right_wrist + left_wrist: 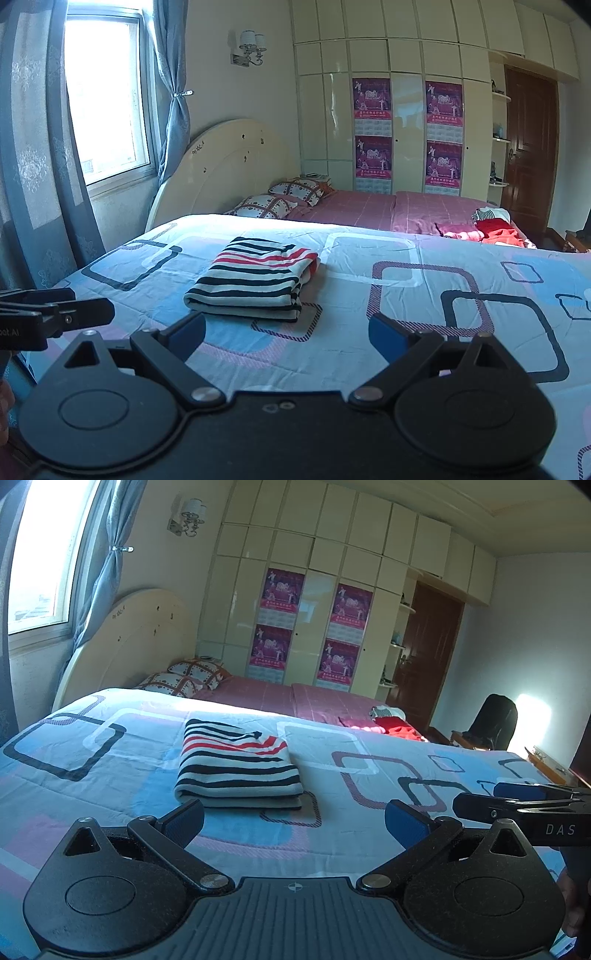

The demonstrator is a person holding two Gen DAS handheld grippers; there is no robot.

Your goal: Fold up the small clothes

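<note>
A small striped garment (pixel 236 764), white with black and red stripes, lies folded into a neat rectangle on the blue patterned quilt (pixel 110 775); it also shows in the right wrist view (pixel 255 280). My left gripper (pixel 293 819) is open and empty, hovering just in front of the garment without touching it. My right gripper (pixel 286 338) is open and empty, also short of the garment. In the left wrist view the right gripper's fingers (pixel 517 801) reach in from the right edge. In the right wrist view the left gripper's fingers (pixel 55 310) reach in from the left edge.
A pile of red and striped clothes (pixel 391 722) lies on the pink sheet at the far side of the bed. Two pillows (pixel 184 679) rest against the headboard. A wardrobe with posters, a brown door and a dark chair (pixel 495 720) stand behind.
</note>
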